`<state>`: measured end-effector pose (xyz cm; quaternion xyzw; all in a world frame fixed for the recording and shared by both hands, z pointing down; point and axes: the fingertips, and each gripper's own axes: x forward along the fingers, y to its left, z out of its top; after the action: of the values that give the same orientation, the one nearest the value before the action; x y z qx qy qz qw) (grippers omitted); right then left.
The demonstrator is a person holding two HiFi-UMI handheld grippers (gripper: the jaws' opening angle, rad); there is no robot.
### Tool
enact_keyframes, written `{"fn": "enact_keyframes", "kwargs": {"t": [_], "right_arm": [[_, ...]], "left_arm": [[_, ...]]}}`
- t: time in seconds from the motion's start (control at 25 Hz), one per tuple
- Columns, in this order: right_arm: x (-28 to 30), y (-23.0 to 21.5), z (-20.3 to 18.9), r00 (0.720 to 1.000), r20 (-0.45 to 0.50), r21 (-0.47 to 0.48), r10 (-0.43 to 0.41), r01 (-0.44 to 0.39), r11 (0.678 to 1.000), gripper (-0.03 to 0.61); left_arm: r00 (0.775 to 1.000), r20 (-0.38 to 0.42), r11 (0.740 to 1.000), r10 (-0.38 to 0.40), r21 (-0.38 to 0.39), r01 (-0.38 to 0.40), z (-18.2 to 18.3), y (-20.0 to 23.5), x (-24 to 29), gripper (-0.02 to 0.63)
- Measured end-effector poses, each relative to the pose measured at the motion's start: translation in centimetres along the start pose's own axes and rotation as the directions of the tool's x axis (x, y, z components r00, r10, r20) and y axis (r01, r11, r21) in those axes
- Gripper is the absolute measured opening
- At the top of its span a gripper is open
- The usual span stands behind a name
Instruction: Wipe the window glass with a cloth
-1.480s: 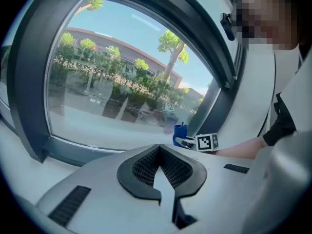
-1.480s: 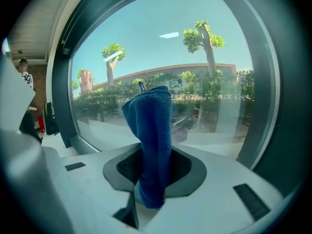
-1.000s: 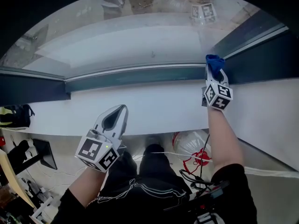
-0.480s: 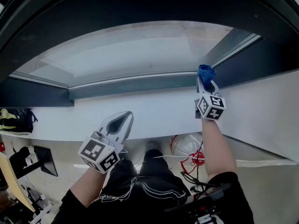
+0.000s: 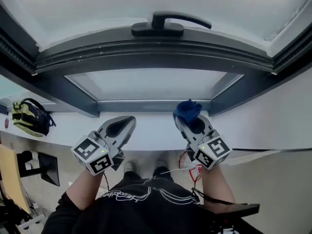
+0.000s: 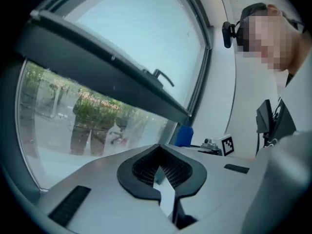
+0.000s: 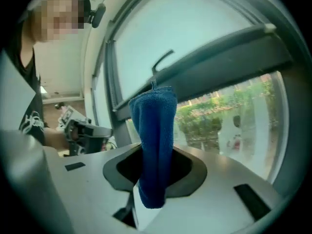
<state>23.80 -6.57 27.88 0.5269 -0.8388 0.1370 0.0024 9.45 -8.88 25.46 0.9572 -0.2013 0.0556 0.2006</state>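
My right gripper (image 5: 189, 122): jaws clamped on cloth (image 5: 187, 110), now drawn back from the glass (image 5: 151, 84) ahead. My left gripper (image 5: 122, 126): jaws together, empty. I judge one stroke ended, another pending.

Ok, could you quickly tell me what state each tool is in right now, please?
Left tool: closed, holding nothing.
Right tool: closed on the blue cloth.
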Motion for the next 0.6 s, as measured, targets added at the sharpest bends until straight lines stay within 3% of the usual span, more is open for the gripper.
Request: {"fn": "enact_keyframes", "kwargs": {"t": [0.12,0.2,0.44,0.6], "right_arm": [[-1.2,8.8,6.9,0.986,0.030,-0.046,0.162,-0.160,0.986,0.093],[-1.9,13.6,10.2,0.975,0.026,-0.080,0.221,-0.218,0.973,0.092],[-2.6,21.9,16.5,0.956,0.046,-0.083,0.290,-0.285,0.955,0.093],[-1.8,24.5,17.8,0.943,0.060,-0.040,0.326,-0.324,0.945,0.093]], "left_arm": [[0.997,0.003,0.993,-0.076,0.091,0.075,5.2,-3.4,-4.5,0.005],[0.993,-0.004,0.982,-0.121,0.144,0.120,8.4,-5.3,-7.7,0.005],[0.973,0.035,0.951,-0.227,0.221,0.214,15.2,-7.8,-15.5,0.005],[0.958,0.064,0.948,-0.279,0.180,0.264,16.1,-8.0,-17.3,0.005]]}}
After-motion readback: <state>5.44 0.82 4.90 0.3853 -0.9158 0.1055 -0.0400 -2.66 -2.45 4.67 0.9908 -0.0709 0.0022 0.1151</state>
